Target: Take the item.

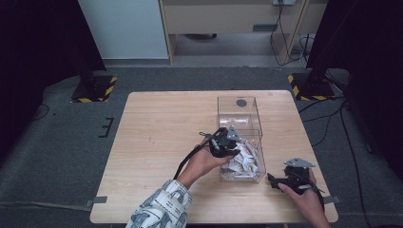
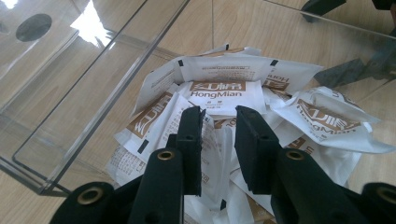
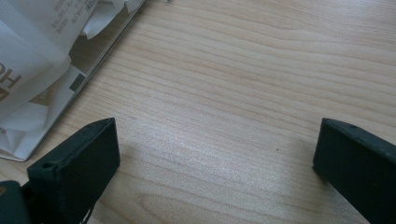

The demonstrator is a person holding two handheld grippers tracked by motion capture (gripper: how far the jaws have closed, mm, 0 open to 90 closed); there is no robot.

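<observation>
White sachets (image 2: 219, 93) heaped in a clear plastic box (image 1: 239, 121) on the wooden table (image 1: 157, 137) sit under the left gripper (image 2: 218, 116), jaws narrowly parted, while the right gripper (image 3: 215, 154) rests wide open beside it.

I work in what looks like a lab or test room set up for recording. My plain wooden desk (image 1: 161, 137) stands alone on grey carpet (image 1: 57, 142), its feet marked with tape. Black stands on bases striped yellow and black (image 1: 94, 89) rise at both far corners, with dark curtains (image 1: 33, 42) hanging at the sides. Cables (image 1: 332, 118) run loose across the floor to a wall socket. Pale wooden furniture (image 1: 228, 19) and a white panel (image 1: 123, 28) line the back wall.
</observation>
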